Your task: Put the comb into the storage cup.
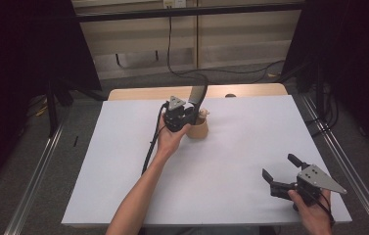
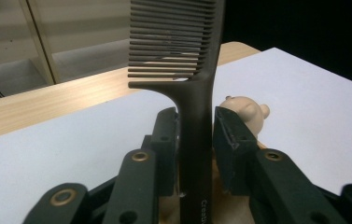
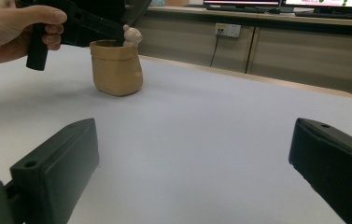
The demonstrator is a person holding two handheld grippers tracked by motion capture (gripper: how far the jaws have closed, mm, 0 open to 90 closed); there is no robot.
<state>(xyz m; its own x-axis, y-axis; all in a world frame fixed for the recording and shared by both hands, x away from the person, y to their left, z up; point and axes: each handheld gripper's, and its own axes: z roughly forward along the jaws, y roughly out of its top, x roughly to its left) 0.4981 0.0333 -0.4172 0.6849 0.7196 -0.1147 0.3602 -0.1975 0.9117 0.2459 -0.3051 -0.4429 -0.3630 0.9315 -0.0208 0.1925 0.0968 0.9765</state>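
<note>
Comb upright in left gripper, over tan pot.

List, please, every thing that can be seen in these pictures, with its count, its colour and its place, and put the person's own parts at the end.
comb: one, dark grey, upright between the jaws of the left gripper, teeth at the top, above the pot
pot: one, tan, shaped like a paper bag, standing on the sheet near the far middle
bear figure: one, pale beige, head showing at the pot's rim
sheet: one, white, covering most of the table
table: one, light wood, its far edge bare beyond the sheet
left gripper: one, black, shut on the comb, over the pot
right gripper: one, black, jaws wide apart, near the right front corner
left hand: one, holding the left gripper
right hand: one, holding the right gripper
</note>
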